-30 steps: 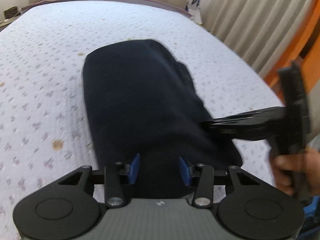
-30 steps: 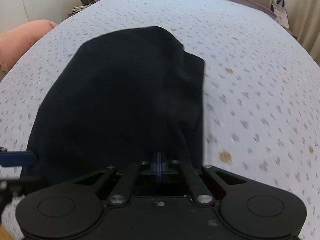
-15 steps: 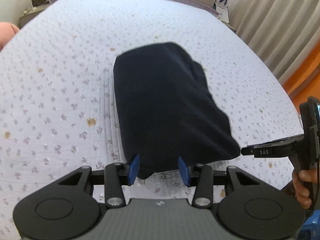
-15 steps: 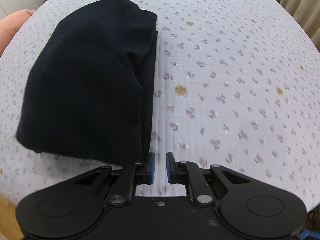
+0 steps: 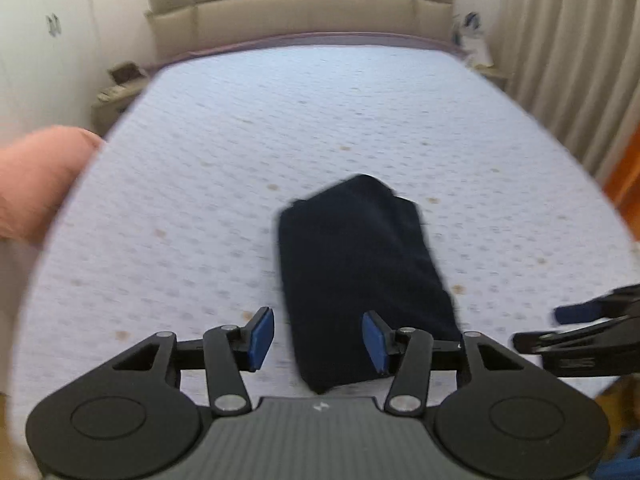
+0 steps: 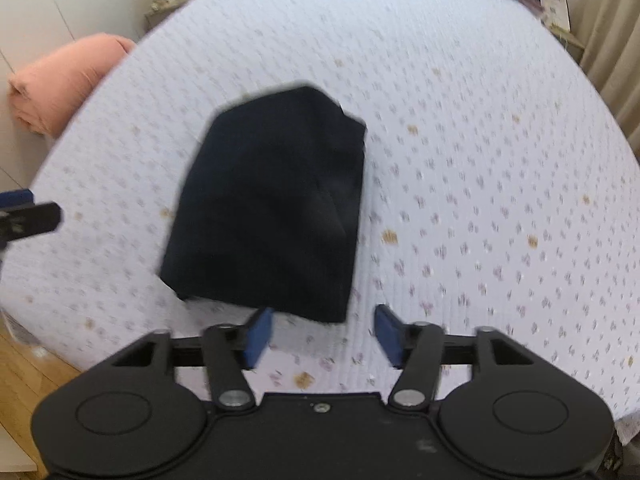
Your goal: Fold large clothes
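Note:
A dark navy garment (image 5: 360,272) lies folded into a compact rectangle on the bed, also seen in the right wrist view as the garment (image 6: 272,208). My left gripper (image 5: 318,340) hangs above its near end with the jaws opening; the blue pads stand clear of the cloth and grip nothing. My right gripper (image 6: 323,336) is raised over the garment's near right corner, jaws opening wide and empty. The right gripper's fingers (image 5: 580,332) show at the right edge of the left wrist view. The left gripper's fingertip (image 6: 28,216) shows at the left edge of the right wrist view.
The bed has a pale lilac quilted cover (image 5: 280,120) with small flower prints. A padded beige headboard (image 5: 300,12) stands at the far end. A rolled pink blanket (image 6: 60,80) lies off the left side, curtains (image 5: 568,60) hang on the right, and wooden floor (image 6: 24,360) shows at the near left.
Both grippers have lifted up and back from the garment, which now looks smaller. The right gripper went from shut to wide open. The garment stays folded on the bed.

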A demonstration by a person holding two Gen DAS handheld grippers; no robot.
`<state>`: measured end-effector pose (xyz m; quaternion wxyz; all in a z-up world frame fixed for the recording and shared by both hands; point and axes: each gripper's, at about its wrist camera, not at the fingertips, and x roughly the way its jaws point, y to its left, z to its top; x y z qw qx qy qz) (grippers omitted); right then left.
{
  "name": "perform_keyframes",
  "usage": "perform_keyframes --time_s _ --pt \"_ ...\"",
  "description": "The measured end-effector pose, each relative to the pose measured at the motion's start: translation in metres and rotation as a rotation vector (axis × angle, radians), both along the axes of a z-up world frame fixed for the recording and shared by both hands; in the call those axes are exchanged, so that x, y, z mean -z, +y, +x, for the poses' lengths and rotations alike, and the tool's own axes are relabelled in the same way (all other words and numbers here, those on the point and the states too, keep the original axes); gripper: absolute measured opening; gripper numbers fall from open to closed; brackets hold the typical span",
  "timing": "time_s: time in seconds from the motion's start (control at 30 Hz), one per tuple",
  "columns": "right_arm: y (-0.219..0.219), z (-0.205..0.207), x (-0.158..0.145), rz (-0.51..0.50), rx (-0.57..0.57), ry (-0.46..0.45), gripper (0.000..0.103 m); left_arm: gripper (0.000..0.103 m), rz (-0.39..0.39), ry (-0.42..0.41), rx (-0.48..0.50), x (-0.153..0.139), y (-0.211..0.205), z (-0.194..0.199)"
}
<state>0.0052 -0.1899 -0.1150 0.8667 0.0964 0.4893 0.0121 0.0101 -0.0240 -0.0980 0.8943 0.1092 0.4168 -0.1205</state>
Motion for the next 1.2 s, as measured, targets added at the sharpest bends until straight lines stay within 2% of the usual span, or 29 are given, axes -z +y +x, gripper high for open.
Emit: perform_keyframes --time_s 0.1,0.13,0.27,0.4,0.47,0.5,0.57,0.73,0.93,1.1,1.2 --pt "0.004 -0.003 -0.035 -0.005 -0.002 -0.067 0.075 0.057 -0.004 -0.006 -0.028 -0.027 -0.002 -0.002" --pt "0.004 -0.003 -0.046 -0.002 0.003 -0.086 0.08 0.059 -0.008 -0.016 -0.035 -0.036 -0.001 -0.004" --pt "0.005 -0.01 -0.09 -0.005 0.014 -0.147 0.082 0.072 0.006 -0.094 -0.074 -0.074 -0.008 -0.017" --pt "0.008 -0.017 -0.121 -0.043 0.033 -0.201 0.084 0.087 0.028 -0.181 -0.104 -0.106 -0.016 -0.032" --pt "0.008 -0.024 -0.134 -0.028 0.038 -0.225 0.085 0.089 0.015 -0.213 -0.109 -0.121 -0.019 -0.041" --pt "0.008 -0.026 -0.138 -0.015 0.041 -0.233 0.085 0.094 0.014 -0.224 -0.119 -0.126 -0.02 -0.044" --pt "0.009 -0.031 -0.143 -0.003 0.05 -0.241 0.086 0.099 0.017 -0.251 -0.152 -0.136 -0.022 -0.053" --pt "0.016 -0.03 -0.141 -0.014 0.033 -0.23 0.088 0.102 -0.003 -0.287 -0.24 -0.145 -0.013 -0.062" --pt "0.028 -0.023 -0.135 -0.018 0.027 -0.193 0.09 0.102 0.068 -0.209 -0.296 -0.137 -0.007 -0.049" --pt "0.031 -0.012 -0.131 -0.023 0.036 -0.164 0.093 0.102 0.123 -0.182 -0.276 -0.13 -0.007 -0.041" --pt "0.033 -0.003 -0.127 -0.027 0.051 -0.142 0.094 0.102 0.12 -0.162 -0.26 -0.124 -0.007 -0.038"
